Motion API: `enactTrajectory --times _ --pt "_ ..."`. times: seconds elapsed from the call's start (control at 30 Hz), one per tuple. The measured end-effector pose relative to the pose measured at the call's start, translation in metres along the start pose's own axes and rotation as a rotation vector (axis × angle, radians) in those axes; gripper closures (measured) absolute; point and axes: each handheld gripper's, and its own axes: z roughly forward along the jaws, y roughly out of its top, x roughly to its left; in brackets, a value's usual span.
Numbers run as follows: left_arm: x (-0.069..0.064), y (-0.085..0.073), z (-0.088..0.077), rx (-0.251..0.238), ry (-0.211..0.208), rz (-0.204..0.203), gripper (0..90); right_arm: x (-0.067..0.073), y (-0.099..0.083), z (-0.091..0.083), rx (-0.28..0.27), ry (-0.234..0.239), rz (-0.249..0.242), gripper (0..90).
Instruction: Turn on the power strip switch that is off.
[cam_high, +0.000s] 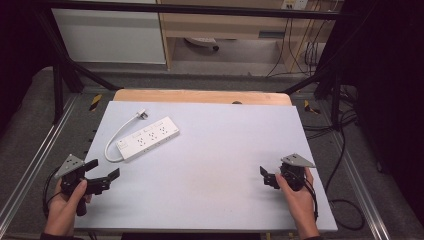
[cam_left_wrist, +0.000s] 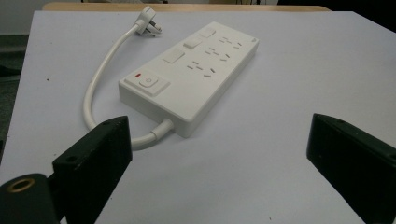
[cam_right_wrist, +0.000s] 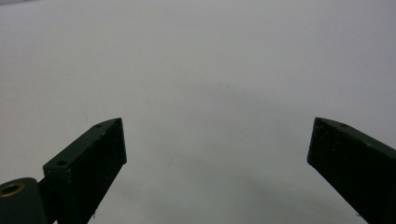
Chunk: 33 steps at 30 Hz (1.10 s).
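Nearest the person, the left hand-held gripper (cam_high: 105, 170) sits at the near left edge of the desk (cam_high: 225, 165), its 2 jaws spread wide with nothing between them; in the left gripper view (cam_left_wrist: 217, 154) they frame bare grey surface. The right hand-held gripper (cam_high: 265, 176) hangs over the near right part of the desk, jaws likewise wide apart and empty, and its own view (cam_right_wrist: 217, 149) looks along them at plain grey desktop. Just beyond the left hand-held gripper lies the white power strip (cam_high: 148, 138), flat on the desk's left half, well apart from the right hand-held gripper. Its long axis runs diagonally, from the near left toward the far right, with the sockets facing up. The near end carries the cord exit; the white cord (cam_high: 116, 137) loops out to the left and curves back to the plug (cam_high: 142, 114), which rests farther off near the desk's far left corner. Nothing stands between the left hand-held gripper and the strip. The left gripper view (cam_left_wrist: 189, 77) shows detail the high view blurs: a switch with a red mark at the near end, 3 further buttons and 3 groups of sockets. Beyond the desk, the high view takes in a wooden edge (cam_high: 200, 96), dark frame bars and cables on the floor (cam_high: 345, 150).
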Motion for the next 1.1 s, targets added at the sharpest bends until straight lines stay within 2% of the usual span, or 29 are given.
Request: enactTrajectory --times 0.07,0.13,0.2,0.4,0.5,0.7,0.77,0.9,0.97,1.03,1.1 --pt "0.000 0.000 0.000 -0.007 -0.001 -0.004 6.8 0.001 0.001 -0.001 -0.014 -0.006 -0.012 6.3" --pt "0.001 0.000 0.000 -0.008 -0.003 -0.011 6.9 0.004 0.004 -0.003 -0.031 0.008 -0.021 7.1" --pt "0.003 0.000 0.001 -0.009 -0.021 -0.032 6.9 0.006 0.004 -0.003 -0.027 0.023 -0.029 7.2" --pt "0.005 0.000 -0.002 -0.037 -0.022 -0.046 7.1 0.009 0.004 -0.002 -0.023 0.031 -0.037 6.6" --pt "0.004 0.001 -0.002 -0.048 -0.023 -0.038 7.1 0.012 0.003 0.000 -0.011 0.039 -0.056 5.5" --pt "0.003 0.002 -0.003 -0.065 -0.013 -0.026 7.1 0.014 0.004 0.000 -0.011 0.047 -0.058 4.4" --pt "0.002 0.001 -0.002 -0.058 -0.005 0.000 7.1 0.015 0.005 0.001 -0.013 0.037 -0.045 3.5" --pt "0.000 0.001 0.000 -0.055 -0.009 0.005 7.1 0.016 0.006 0.003 -0.010 0.034 -0.040 3.2" --pt "-0.002 0.002 0.001 -0.046 0.001 0.004 7.0 0.017 0.005 0.005 0.006 0.028 -0.047 3.6" --pt "-0.006 0.003 0.003 -0.035 0.009 0.016 7.0 0.019 0.004 0.006 0.016 0.041 -0.054 3.7" --pt "-0.011 0.004 0.005 -0.028 -0.001 0.032 7.0 0.020 0.004 0.006 0.017 0.044 -0.062 3.8"
